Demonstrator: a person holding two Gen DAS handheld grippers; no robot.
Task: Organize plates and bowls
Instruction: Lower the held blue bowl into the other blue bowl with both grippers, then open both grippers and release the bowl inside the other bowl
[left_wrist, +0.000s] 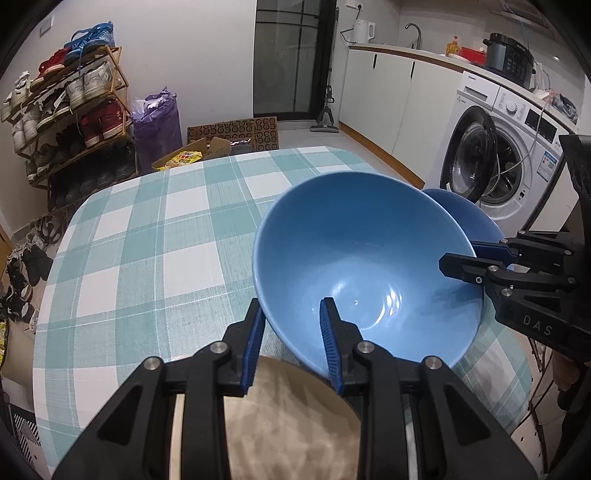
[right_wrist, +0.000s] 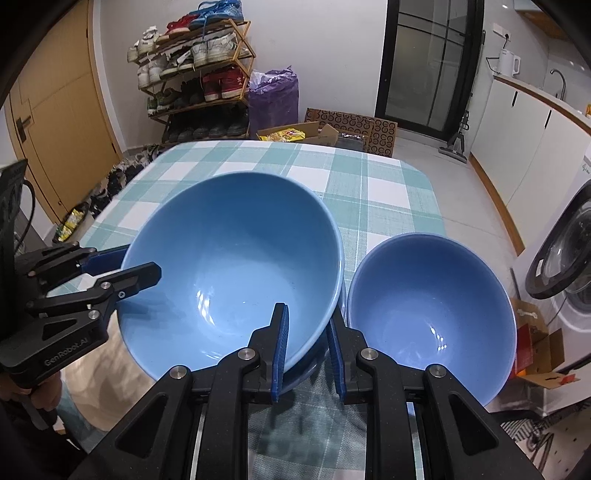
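Note:
A large light-blue bowl (left_wrist: 369, 258) is held tilted above the checked table (left_wrist: 147, 240). My left gripper (left_wrist: 291, 314) straddles its near-left rim, one finger inside and one outside. My right gripper (right_wrist: 306, 321) straddles the opposite rim of the same bowl (right_wrist: 236, 258); it shows in the left wrist view (left_wrist: 461, 258) at the bowl's right rim. A smaller darker-blue bowl (right_wrist: 432, 314) sits on the table just right of the large one, partly hidden behind it in the left wrist view (left_wrist: 469, 218). A beige plate (left_wrist: 291, 417) lies under my left gripper.
The table's far half shows only the teal-and-white cloth (right_wrist: 332, 173). A washing machine (left_wrist: 498, 166) stands right of the table. A shoe rack (right_wrist: 195, 74), a purple bag (right_wrist: 273, 92) and cardboard boxes (right_wrist: 332, 133) are beyond the far edge.

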